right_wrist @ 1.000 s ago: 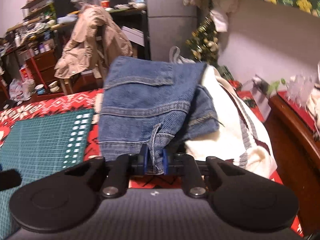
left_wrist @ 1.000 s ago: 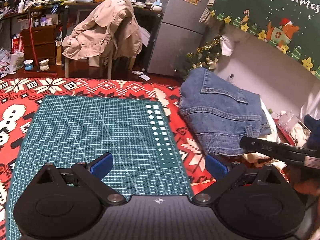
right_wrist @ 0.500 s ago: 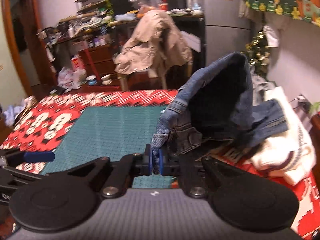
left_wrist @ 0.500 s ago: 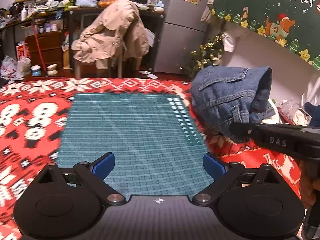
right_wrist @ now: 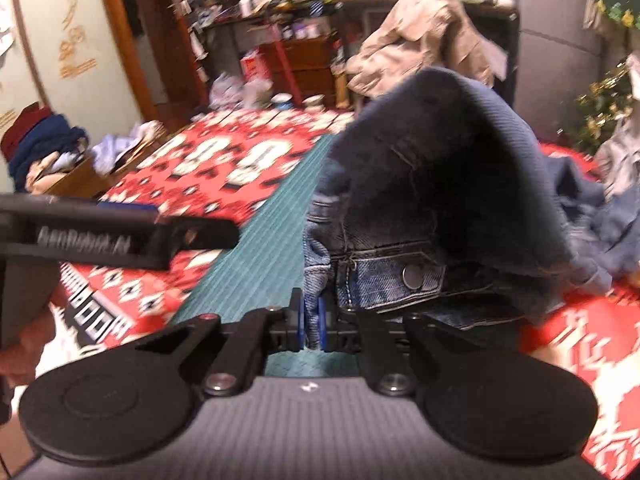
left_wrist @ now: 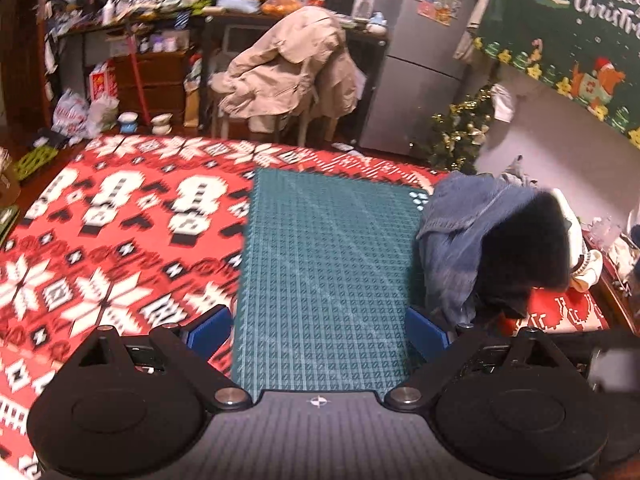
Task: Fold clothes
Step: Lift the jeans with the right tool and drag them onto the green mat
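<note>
While the two views are blurring, the scene is reading like this:

Right tool (right_wrist: 313, 326): its blue pads are pinching almost fully together on a hem of the denim jacket (right_wrist: 436, 184), with only the thin cloth showing between them.

Denim jacket: it is hanging up off the desk (left_wrist: 104, 240) from the right tool, draping in a tall arch so that its dark inside is facing the right wrist camera; a cuff with a metal snap button (right_wrist: 413, 276) is lying just beyond the pads. In the left wrist view it (left_wrist: 460, 232) is sitting at the right edge of the green cutting mat (left_wrist: 324, 264), partly overlapping that edge, its lower folds trailing onto the red cloth.

Left tool (left_wrist: 318, 332): its blue pads are standing wide apart and holding nothing, with the near part of the mat showing between them.

Desk: a red-and-white patterned cloth is covering it, and the mat is lying on the cloth, closer to the right edge.

White garment (left_wrist: 584, 256): it is lying behind the jacket near the desk's right edge.

Background: a beige coat (left_wrist: 288, 68) is draping over a chair beyond the desk's far edge.
</note>
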`<move>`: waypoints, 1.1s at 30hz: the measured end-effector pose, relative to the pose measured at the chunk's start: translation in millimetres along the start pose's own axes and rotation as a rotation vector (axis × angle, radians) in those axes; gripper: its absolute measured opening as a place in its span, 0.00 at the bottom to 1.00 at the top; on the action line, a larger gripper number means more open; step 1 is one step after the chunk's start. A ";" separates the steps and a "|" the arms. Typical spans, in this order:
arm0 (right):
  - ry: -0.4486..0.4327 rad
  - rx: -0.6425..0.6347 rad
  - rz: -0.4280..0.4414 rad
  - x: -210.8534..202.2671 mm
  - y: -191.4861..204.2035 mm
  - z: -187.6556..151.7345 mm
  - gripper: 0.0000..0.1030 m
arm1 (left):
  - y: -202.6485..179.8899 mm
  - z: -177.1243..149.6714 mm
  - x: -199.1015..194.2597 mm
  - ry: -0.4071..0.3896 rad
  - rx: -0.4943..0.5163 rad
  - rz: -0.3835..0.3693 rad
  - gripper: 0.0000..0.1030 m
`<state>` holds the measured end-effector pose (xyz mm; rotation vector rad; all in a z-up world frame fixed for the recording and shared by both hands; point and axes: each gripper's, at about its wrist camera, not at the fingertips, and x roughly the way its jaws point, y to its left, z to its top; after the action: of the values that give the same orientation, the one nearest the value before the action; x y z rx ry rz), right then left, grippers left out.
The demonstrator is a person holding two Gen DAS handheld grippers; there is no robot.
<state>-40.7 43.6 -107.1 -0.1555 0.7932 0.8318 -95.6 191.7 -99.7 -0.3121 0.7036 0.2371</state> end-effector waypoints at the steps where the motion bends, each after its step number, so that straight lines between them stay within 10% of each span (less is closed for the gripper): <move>1: 0.015 0.002 0.019 1.1 4.6 -5.4 0.07 | 1.8 -1.7 -1.2 0.006 -0.010 0.000 0.91; 17: 0.035 0.054 0.022 -33.9 -7.7 -47.6 0.16 | -14.9 -25.2 27.7 0.123 0.014 -0.141 0.77; 23: 0.024 0.100 -0.009 -46.6 -33.8 -47.5 0.17 | -20.4 -34.6 58.5 0.203 0.015 -0.099 0.55; 33: -0.011 0.195 -0.157 -28.9 -71.3 -42.2 0.31 | -20.1 -39.3 63.7 0.217 0.025 -0.086 0.51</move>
<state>-25.7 -39.9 -129.5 -0.0396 0.8354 0.6030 -65.5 166.0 -166.3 -0.3462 0.9046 0.1130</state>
